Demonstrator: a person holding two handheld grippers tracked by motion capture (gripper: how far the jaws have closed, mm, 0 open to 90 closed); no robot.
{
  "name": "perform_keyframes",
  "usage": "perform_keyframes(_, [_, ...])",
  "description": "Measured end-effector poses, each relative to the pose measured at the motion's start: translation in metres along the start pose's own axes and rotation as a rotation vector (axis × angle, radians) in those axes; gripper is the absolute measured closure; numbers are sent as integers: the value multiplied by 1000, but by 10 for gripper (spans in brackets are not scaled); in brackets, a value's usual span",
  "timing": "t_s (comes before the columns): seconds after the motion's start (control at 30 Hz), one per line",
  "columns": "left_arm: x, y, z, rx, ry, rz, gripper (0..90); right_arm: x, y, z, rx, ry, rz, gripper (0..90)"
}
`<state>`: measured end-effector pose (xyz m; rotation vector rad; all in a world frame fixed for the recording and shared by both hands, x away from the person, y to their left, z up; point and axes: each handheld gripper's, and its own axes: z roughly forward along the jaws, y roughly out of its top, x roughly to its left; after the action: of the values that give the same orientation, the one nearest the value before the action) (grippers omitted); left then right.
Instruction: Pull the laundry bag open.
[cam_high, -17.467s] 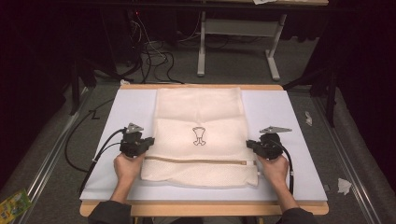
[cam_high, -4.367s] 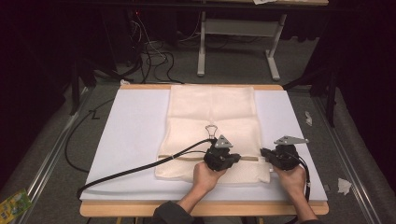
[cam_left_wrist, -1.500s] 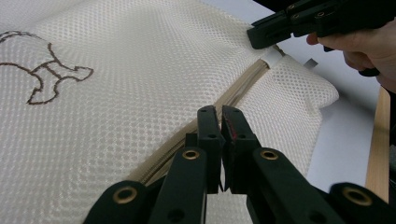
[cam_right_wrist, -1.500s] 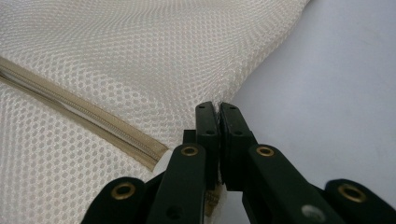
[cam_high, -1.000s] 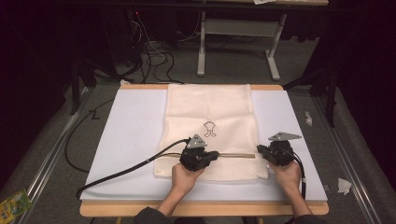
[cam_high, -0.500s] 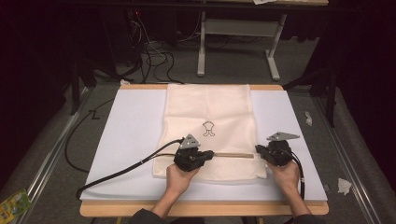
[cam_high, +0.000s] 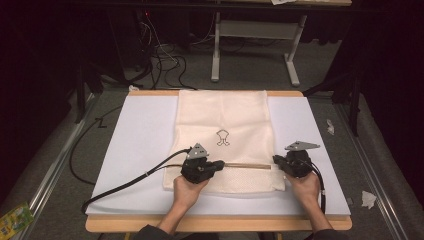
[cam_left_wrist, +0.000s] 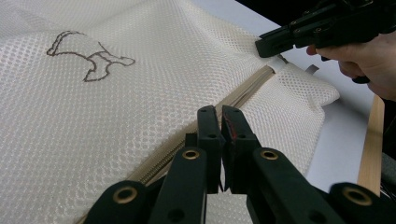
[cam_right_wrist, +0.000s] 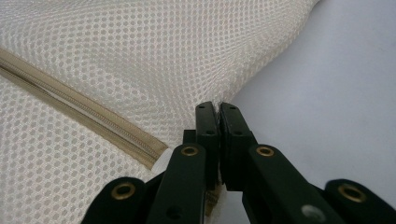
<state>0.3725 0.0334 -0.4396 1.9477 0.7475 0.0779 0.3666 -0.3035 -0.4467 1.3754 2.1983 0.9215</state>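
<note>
I hold the left gripper (cam_left_wrist: 219, 116) with jaws pressed together on the zipper (cam_left_wrist: 243, 93), apparently pinching its pull; the zipper's long axis runs ahead toward the right gripper (cam_right_wrist: 218, 108), jaws clamped on the mesh bag (cam_high: 222, 120) at its end.

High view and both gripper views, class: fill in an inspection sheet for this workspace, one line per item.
Surface: white board on a wooden table, bare around the bag.
Job's things: cream mesh bag lying flat, small dark outline figure on it; zipper running across its near part.
Clutter: paper scraps and a green packet on the floor.
Grippers: left gripper shut at the zipper line; right gripper shut on the mesh bag's edge near the zipper's end.
Cables: black cable trailing left across the board.
Surroundings: dark room, grey table frame behind, floor cables.
</note>
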Motion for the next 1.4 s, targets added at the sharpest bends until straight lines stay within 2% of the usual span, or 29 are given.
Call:
perform_keyframes(0.8, [12,-6,-18,-14,19,-32,873,1,5,0,-5,-1,-2,888])
perform_keyframes(1.4, [15,-6,-27,-19,28,-30,873,1,2,2,-3,9,8,888])
